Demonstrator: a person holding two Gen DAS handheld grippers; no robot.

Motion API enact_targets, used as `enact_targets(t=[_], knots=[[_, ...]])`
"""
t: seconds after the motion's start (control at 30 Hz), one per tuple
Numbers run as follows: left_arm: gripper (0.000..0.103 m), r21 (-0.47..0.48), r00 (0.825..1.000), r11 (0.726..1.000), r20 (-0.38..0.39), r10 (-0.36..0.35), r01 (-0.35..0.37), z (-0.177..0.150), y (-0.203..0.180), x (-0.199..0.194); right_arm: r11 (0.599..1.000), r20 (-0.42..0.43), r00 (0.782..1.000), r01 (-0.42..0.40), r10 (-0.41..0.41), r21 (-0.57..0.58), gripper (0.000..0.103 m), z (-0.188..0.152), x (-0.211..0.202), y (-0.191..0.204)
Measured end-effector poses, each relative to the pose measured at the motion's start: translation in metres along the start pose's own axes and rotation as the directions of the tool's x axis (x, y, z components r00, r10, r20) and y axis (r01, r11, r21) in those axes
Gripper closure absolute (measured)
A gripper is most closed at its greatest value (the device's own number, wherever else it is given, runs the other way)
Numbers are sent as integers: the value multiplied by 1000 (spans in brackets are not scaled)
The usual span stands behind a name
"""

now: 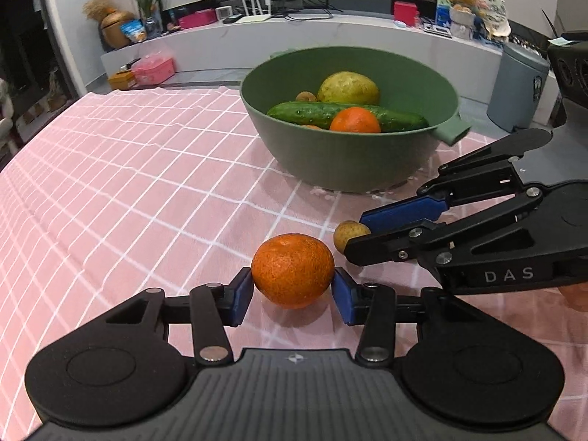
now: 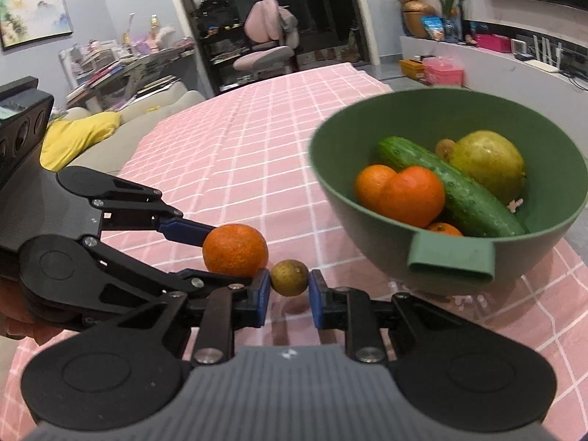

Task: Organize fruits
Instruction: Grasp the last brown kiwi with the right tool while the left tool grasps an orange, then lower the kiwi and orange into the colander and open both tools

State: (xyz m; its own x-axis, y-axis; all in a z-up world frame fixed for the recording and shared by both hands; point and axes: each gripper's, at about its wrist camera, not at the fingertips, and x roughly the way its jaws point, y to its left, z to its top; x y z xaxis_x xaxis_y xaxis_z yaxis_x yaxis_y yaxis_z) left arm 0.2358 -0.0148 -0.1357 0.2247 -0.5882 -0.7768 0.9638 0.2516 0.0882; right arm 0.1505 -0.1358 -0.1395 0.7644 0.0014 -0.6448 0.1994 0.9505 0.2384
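In the left wrist view an orange tangerine (image 1: 293, 270) rests on the pink checked cloth, and my left gripper (image 1: 293, 281) is shut on it, a blue pad against each side. Just to its right my right gripper (image 1: 354, 237) comes in from the side. It is shut on a small yellow-brown fruit (image 1: 345, 233). In the right wrist view the same small fruit (image 2: 289, 277) sits pinched between the right gripper's (image 2: 289, 284) blue pads, with the tangerine (image 2: 235, 250) touching it on the left. The green bowl (image 1: 330, 158) (image 2: 367, 242) behind holds a cucumber (image 2: 452, 187), a yellow-green pear (image 2: 488, 161) and tangerines (image 2: 411, 194).
The bowl's handle (image 2: 452, 259) sticks out toward the grippers. Pink tablecloth (image 1: 128, 183) stretches away to the left and back. Off the table are a grey bin (image 1: 518, 88), a sofa with a yellow cushion (image 2: 81, 132) and a low white shelf (image 1: 294, 33).
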Motion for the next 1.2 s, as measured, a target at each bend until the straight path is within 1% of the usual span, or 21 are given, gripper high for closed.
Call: enact_targets(t=[0.07, 0.13, 0.2, 0.27, 0.3, 0.37, 0.43, 0.5, 0.6, 0.67, 0.7, 0.87, 0.97, 1.1, 1.2], knots=[[50, -14, 1000, 1000, 7, 21, -21, -2, -4, -16, 1000, 0, 1000, -17, 17, -20, 84, 2, -9, 4], [50, -40, 998, 997, 18, 62, -62, -2, -8, -33, 999, 3, 999, -34, 34, -35, 84, 6, -21, 8], [50, -93, 993, 989, 32, 115, -112, 1, -14, -51, 997, 3, 998, -57, 57, -54, 84, 14, -35, 13], [50, -158, 986, 976, 47, 162, -153, 5, -20, -69, 993, -9, 996, -84, 84, -80, 84, 25, -48, 17], [50, -201, 979, 962, 45, 197, -184, 9, -24, -78, 990, -19, 995, -97, 96, -99, 84, 32, -53, 19], [50, -297, 967, 927, 37, 251, -229, 15, -31, -94, 984, -32, 994, -110, 107, -143, 84, 49, -67, 22], [50, -392, 955, 881, 20, 297, -266, 22, -41, -106, 976, -37, 993, -116, 111, -186, 84, 66, -80, 21], [50, -461, 944, 837, -3, 331, -295, 33, -53, -115, 966, -49, 993, -116, 108, -231, 84, 83, -93, 18], [50, -511, 928, 788, -60, 367, -345, 50, -71, -121, 955, -71, 993, -110, 94, -277, 84, 102, -107, 8], [50, -541, 922, 757, -104, 373, -367, 60, -81, -121, 951, -76, 994, -102, 83, -293, 84, 108, -116, -1], [50, -555, 922, 746, -115, 370, -369, 64, -86, -121, 952, -74, 994, -97, 79, -291, 84, 109, -119, -6], [50, -570, 919, 730, -131, 372, -376, 80, -102, -122, 964, -71, 995, -87, 71, -251, 84, 114, -134, -28], [50, -572, 918, 729, -124, 376, -376, 87, -110, -122, 968, -64, 996, -83, 70, -238, 84, 117, -142, -38], [50, -555, 920, 741, -130, 371, -377, 100, -117, -114, 971, -79, 994, -86, 70, -222, 84, 119, -144, -50], [50, -525, 922, 764, -125, 367, -375, 112, -115, -103, 971, -130, 988, -110, 83, -212, 84, 126, -136, -63]])
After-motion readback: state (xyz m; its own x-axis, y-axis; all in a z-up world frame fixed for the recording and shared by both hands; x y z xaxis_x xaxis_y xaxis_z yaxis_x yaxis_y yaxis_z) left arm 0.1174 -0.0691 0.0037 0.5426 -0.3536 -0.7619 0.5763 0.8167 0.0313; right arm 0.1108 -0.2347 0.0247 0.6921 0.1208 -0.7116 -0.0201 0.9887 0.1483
